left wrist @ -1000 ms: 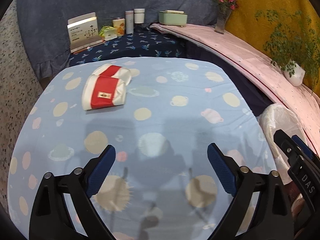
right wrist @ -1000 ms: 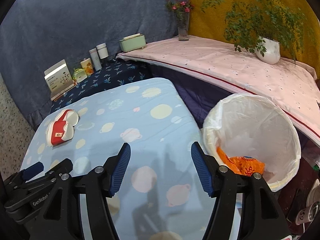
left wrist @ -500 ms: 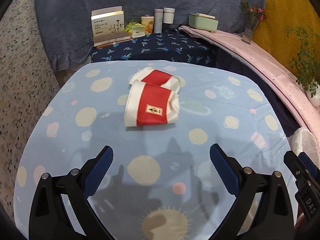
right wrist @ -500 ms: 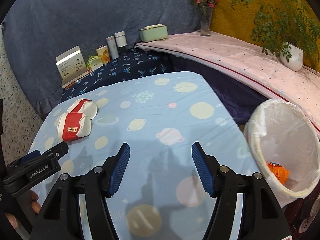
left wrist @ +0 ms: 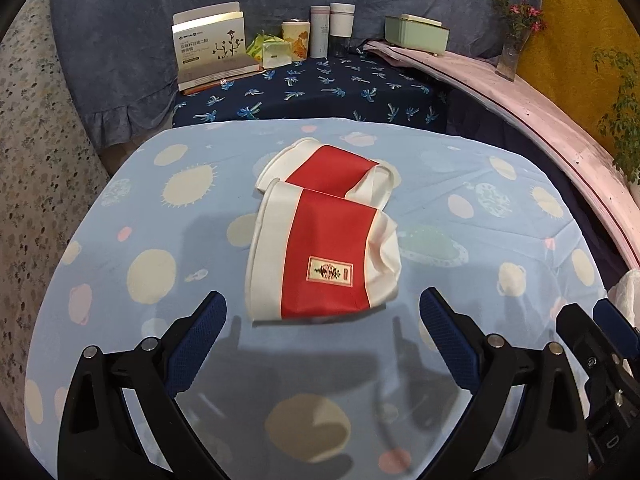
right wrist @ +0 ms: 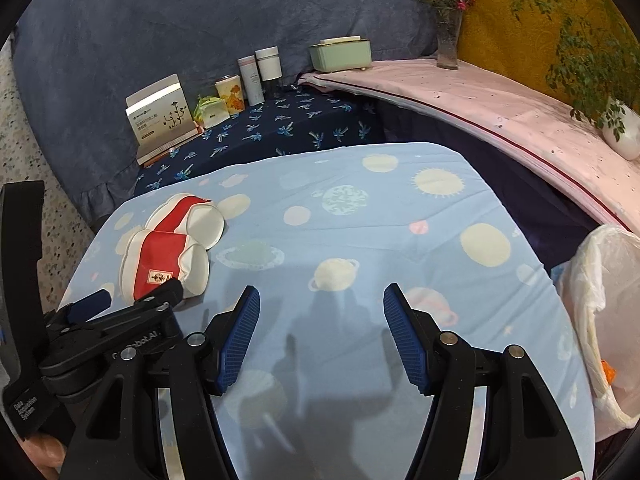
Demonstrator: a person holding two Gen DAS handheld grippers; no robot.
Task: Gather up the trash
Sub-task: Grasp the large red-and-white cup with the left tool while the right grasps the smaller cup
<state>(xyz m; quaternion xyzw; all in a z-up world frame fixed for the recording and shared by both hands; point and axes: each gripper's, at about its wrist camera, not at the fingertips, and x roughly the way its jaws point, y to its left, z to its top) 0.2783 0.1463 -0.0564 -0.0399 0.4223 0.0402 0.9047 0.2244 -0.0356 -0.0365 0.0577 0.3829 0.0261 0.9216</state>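
Two crushed red-and-white paper cups lie side by side on the planet-print blue tablecloth (left wrist: 160,216). The near cup (left wrist: 324,256) sits just beyond my left gripper (left wrist: 322,316), whose blue pads stand wide apart with nothing between them. The far cup (left wrist: 332,168) lies behind it. In the right wrist view the same cups (right wrist: 164,256) are at the left, by the left gripper's tip (right wrist: 132,304). My right gripper (right wrist: 320,320) hangs open over bare cloth, to the right of the cups.
A white-lined trash bin (right wrist: 604,312) with orange scraps stands off the table's right edge. Behind, a dark blue shelf holds a card box (left wrist: 210,48), tins and bottles (left wrist: 332,28). A pink ledge (right wrist: 500,108) carries a green box, a flower vase and a potted plant.
Both grippers have swung left across the table. The cups have come from far left to straight ahead of the left gripper and much closer. The bin has slid to the right edge.
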